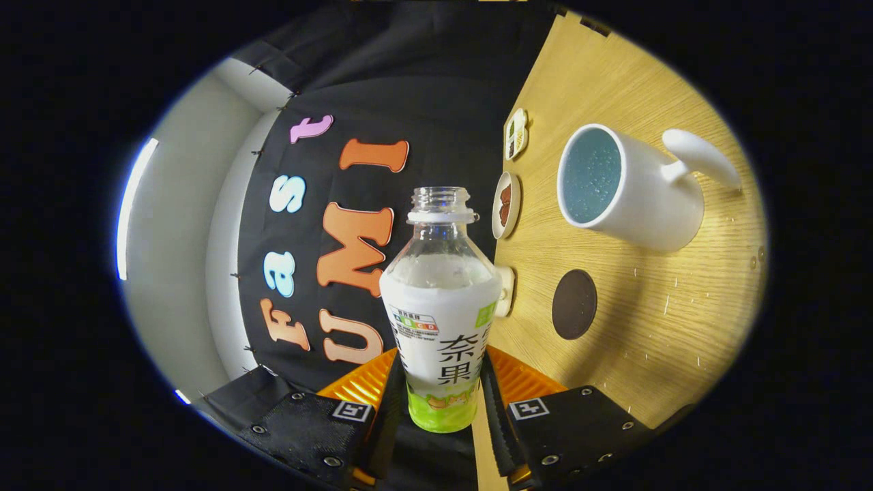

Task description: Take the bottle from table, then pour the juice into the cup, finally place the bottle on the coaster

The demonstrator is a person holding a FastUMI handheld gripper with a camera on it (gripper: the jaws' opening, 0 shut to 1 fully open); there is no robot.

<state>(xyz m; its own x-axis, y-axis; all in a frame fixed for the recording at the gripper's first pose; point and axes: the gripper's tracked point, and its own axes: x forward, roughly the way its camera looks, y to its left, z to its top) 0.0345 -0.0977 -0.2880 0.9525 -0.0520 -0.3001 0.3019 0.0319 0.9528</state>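
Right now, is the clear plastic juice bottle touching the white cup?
Apart. The gripper view shows the clear plastic juice bottle clamped in the hand-held gripper, with wooden table between it and the white cup.

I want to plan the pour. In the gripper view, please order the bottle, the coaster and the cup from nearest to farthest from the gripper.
1. Bottle: clamped between both fingers of the gripper, cap off.
2. Coaster: dark round disc on the table, just beyond the fingers, beside the bottle.
3. Cup: white, past the coaster, farther along the table.
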